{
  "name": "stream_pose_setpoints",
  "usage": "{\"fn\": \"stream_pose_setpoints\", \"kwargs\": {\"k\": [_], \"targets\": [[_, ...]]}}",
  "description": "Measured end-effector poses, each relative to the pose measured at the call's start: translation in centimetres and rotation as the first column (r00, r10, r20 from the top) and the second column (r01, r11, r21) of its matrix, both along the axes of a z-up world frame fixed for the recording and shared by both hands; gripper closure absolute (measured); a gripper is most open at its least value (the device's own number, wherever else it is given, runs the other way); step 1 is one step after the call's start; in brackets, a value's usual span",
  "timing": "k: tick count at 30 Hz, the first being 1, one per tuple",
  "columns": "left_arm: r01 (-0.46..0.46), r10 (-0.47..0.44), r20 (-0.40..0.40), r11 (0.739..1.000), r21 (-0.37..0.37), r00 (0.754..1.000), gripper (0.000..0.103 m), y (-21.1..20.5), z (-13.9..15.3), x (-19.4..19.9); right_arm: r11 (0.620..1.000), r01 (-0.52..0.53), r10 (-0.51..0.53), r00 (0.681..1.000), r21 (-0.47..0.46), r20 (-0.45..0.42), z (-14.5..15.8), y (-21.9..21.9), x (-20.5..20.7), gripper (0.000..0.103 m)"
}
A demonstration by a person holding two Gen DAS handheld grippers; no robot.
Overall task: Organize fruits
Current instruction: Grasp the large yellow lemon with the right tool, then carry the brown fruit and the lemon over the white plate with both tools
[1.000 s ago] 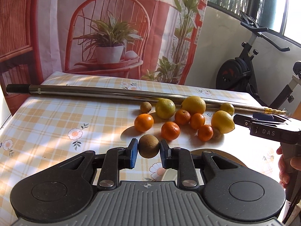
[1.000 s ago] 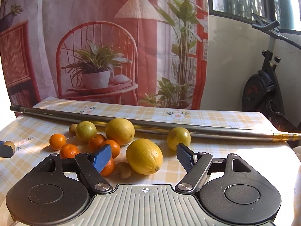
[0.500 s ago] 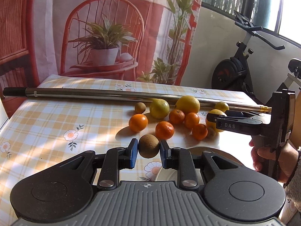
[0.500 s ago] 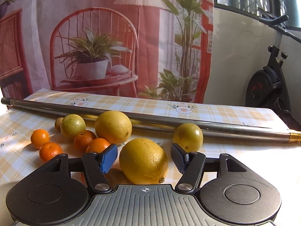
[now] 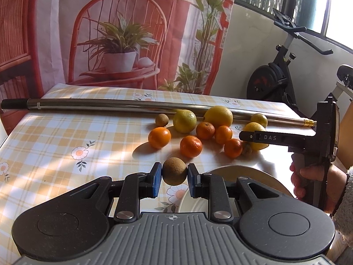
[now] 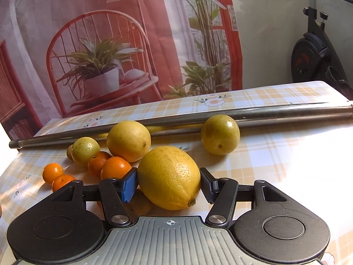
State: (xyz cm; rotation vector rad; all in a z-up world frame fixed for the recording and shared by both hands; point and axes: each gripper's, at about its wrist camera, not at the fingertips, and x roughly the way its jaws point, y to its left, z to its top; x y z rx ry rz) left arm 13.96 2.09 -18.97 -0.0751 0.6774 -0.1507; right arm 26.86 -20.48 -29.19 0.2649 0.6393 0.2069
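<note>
My left gripper (image 5: 174, 177) is shut on a small round brown fruit (image 5: 174, 173), held just above the checked tablecloth beside a pale plate (image 5: 238, 169). My right gripper (image 6: 168, 184) is shut on a large yellow lemon (image 6: 169, 176), with both pads pressed against its sides. In the left wrist view that same gripper (image 5: 245, 135) reaches in from the right, over the lemon (image 5: 253, 127). Several mandarins (image 5: 190, 146) and yellow-green citrus (image 5: 184, 121) lie clustered mid-table, along with another small brown fruit (image 5: 161, 120).
A long metal pole (image 5: 110, 106) lies across the table behind the fruit. A person's hand (image 5: 308, 176) holds the right gripper's handle. A loose round citrus (image 6: 220, 134) rests against the pole. An exercise bike (image 5: 278, 75) stands beyond the table's right end.
My right gripper moved forward onto the large lemon and closed from wide open until its pads touch it. My left gripper kept hold of the brown fruit, barely shifting.
</note>
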Motion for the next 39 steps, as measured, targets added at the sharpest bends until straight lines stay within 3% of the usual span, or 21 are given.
{"fn": "stream_pose_setpoints", "kwargs": {"k": [8, 22, 27, 39], "targets": [[0.011, -0.011, -0.006, 1.000, 0.002, 1.000, 0.077, -0.1, 0.1, -0.4, 0.998, 0.067, -0.067, 0.998, -0.004, 0.021, 0.7, -0.8, -2.7, 0.048], [0.046, -0.047, 0.011, 0.998, 0.034, 0.999, 0.077, -1.3, 0.6, -2.6, 0.998, 0.055, -0.053, 0.993, -0.010, 0.108, 4.7, 0.6, -11.7, 0.048], [0.054, -0.054, 0.012, 0.998, 0.035, 0.998, 0.077, -1.4, 0.7, -3.6, 0.999, 0.050, -0.052, 0.994, 0.020, 0.101, 5.4, 1.0, -13.9, 0.048], [0.095, -0.094, -0.019, 0.994, 0.055, 0.995, 0.077, -1.7, 0.3, -4.8, 0.999, 0.033, -0.030, 0.997, -0.039, 0.074, 4.9, 2.4, -17.4, 0.048]]}}
